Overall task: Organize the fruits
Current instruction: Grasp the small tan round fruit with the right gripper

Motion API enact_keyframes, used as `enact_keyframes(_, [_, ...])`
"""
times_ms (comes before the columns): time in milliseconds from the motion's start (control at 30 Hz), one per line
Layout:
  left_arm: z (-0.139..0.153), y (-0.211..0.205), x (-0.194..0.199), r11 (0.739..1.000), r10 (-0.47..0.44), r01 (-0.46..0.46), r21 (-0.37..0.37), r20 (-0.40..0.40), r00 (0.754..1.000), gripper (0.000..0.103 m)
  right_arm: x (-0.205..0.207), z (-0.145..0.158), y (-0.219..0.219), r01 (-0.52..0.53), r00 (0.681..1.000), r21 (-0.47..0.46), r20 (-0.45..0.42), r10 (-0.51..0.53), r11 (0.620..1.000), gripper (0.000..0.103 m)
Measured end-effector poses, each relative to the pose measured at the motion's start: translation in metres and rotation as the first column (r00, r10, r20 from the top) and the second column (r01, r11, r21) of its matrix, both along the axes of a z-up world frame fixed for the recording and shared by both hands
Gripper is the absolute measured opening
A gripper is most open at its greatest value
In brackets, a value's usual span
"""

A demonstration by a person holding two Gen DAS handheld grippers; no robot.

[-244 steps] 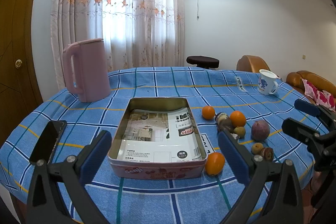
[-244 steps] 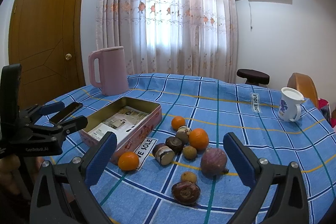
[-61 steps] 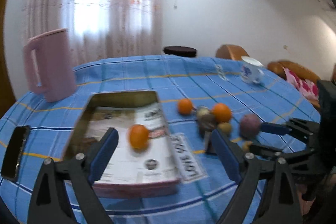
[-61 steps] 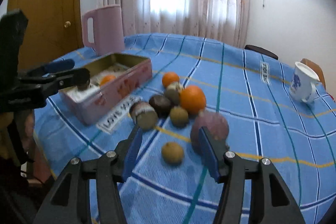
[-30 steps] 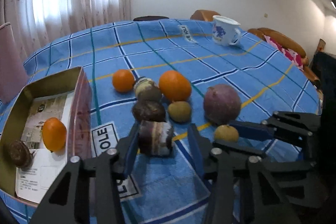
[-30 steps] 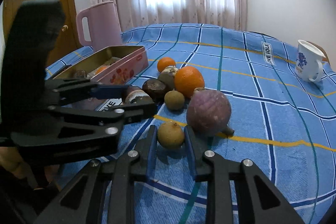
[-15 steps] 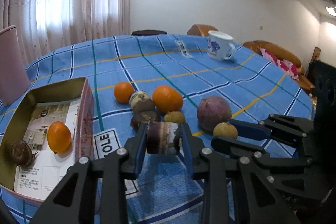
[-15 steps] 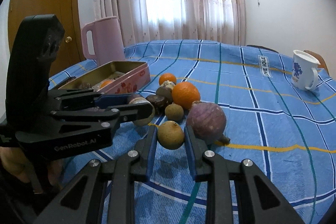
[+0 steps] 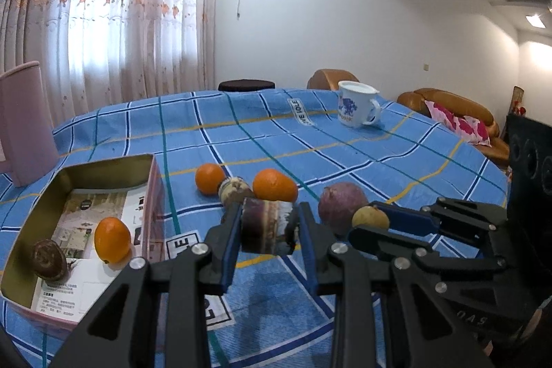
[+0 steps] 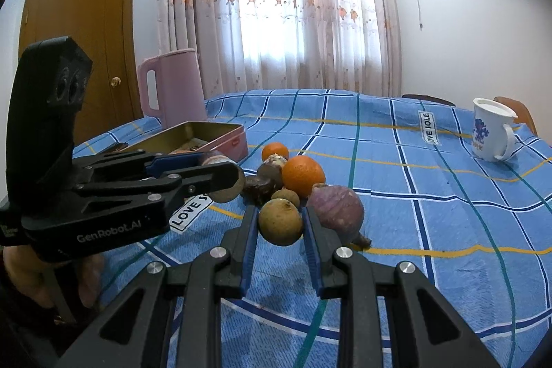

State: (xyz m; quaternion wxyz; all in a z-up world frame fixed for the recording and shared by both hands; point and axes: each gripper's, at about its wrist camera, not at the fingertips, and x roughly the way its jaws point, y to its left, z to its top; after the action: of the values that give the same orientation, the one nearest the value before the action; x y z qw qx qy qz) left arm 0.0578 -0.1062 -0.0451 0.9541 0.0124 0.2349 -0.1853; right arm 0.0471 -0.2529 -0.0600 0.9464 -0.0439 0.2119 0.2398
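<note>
Left wrist view: open tin box [image 9: 153,175] sits on the blue checked worktop [image 9: 310,140] at left; inside, on printed paper, lie one orange fruit [image 9: 112,239] and one dark brown fruit [image 9: 49,259], apart from each other. White mug [image 9: 357,109] stands far back; its contents cannot be seen. Left claw [image 9: 267,231] pinches a brown, banded cut fruit [image 9: 267,226] between its blue pads, lifted clear of the cloth, right of the box. Right claw [image 9: 374,225] enters from the right, clamped on a small tan fruit [image 9: 370,218], just beside the purple fruit [image 9: 341,202]. Right wrist view: right claw [image 10: 279,226] grips the small tan fruit [image 10: 280,222] off the cloth, with the purple fruit [image 10: 336,209] just behind on the right. Left claw [image 10: 220,176] holds its piece between the box [image 10: 220,133] and the loose pile.
</note>
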Motion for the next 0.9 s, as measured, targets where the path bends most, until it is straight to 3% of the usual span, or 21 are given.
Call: enact_keyframes(900, [0.007, 0.007, -0.014, 0.999, 0.036, -0.033, -0.041, 0.078, 0.996, 0.033, -0.011, 0.004, -0.005, 0.048, 0.995, 0.035, 0.082, -0.05, 0.998, 0.028])
